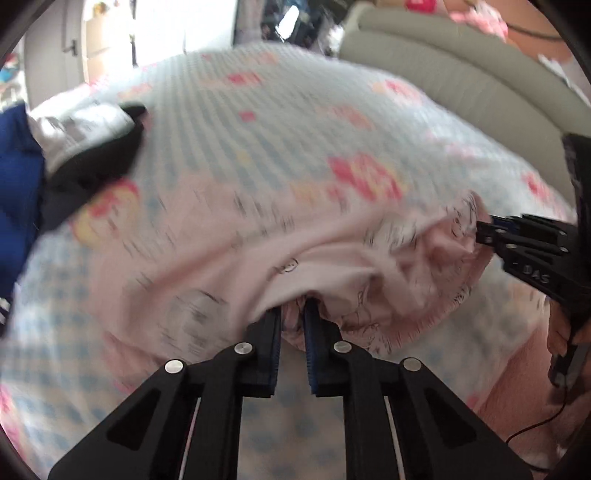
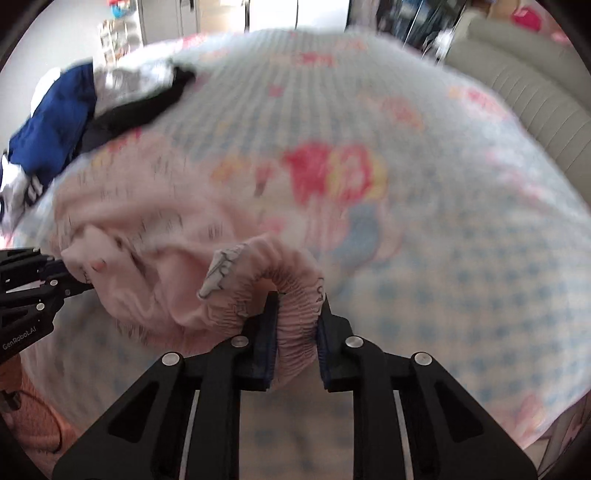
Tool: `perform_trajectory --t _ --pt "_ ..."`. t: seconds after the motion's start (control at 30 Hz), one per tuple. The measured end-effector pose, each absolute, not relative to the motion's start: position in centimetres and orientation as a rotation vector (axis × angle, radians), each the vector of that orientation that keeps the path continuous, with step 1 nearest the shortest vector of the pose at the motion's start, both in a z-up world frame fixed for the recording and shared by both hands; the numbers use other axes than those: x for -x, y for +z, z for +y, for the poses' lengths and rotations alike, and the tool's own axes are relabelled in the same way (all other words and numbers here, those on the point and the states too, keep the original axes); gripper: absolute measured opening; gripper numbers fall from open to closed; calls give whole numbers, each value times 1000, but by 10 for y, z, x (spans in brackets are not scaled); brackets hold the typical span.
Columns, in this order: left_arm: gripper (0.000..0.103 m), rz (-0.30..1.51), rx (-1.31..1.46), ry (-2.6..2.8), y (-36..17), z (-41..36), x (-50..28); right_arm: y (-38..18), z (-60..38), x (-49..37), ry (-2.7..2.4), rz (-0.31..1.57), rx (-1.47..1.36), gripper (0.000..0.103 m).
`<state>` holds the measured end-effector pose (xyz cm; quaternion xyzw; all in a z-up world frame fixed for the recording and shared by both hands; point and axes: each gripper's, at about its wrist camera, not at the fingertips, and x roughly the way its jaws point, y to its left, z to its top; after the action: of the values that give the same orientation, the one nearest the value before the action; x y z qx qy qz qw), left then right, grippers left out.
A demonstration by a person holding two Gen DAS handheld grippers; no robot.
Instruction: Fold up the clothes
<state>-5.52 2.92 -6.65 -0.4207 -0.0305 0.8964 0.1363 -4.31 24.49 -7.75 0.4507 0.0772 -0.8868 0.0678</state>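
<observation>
A pale pink printed garment (image 1: 229, 254) lies across the checked bedspread (image 1: 280, 110). My left gripper (image 1: 293, 310) is shut on one edge of it. In the right wrist view my right gripper (image 2: 297, 306) is shut on the gathered elastic waistband of the pink garment (image 2: 147, 258). The right gripper also shows at the right of the left wrist view (image 1: 484, 232), pinching the cloth. The left gripper shows at the left edge of the right wrist view (image 2: 74, 280). Both views are motion-blurred.
A pile of dark blue, black and grey clothes (image 1: 55, 158) sits at the far left of the bed, also seen in the right wrist view (image 2: 74, 110). A grey padded headboard (image 1: 461, 74) borders the right side. A doorway (image 1: 159, 29) is beyond the bed.
</observation>
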Motion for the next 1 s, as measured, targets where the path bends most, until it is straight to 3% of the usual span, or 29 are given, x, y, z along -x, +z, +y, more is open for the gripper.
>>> perform_trajectory --t 0.17,0.27,0.4,0.53,0.6,0.67,0.83,0.93,1.0 --pt "10 -299 809 2774 59 -18 47 32 269 57 -2876 14 -959 17" --pt "12 -371 692 2802 92 -34 21 70 274 40 -2929 -77 -778 17" --pt "13 -300 1014 2802 31 -29 26 51 271 32 -2855 -196 -879 17" --pt "14 -509 1365 2615 -46 -49 27 -30 269 40 -2667 -263 -1277 18" --pt "15 -516 1429 2577 -63 -52 20 -57 266 31 -2604 -239 -1385 21" --pt "24 -469 1482 2600 -73 -51 12 -73 264 22 -2574 -159 -1456 21" --pt "40 -320 1395 2742 -58 -62 5 -91 269 15 -2495 -133 -1546 22" --pt "53 -215 1288 2670 -48 -49 7 -90 268 17 -2469 -165 -1536 33" --pt "53 -148 1271 2526 -55 -27 14 -92 256 16 -2452 -136 -1525 38"
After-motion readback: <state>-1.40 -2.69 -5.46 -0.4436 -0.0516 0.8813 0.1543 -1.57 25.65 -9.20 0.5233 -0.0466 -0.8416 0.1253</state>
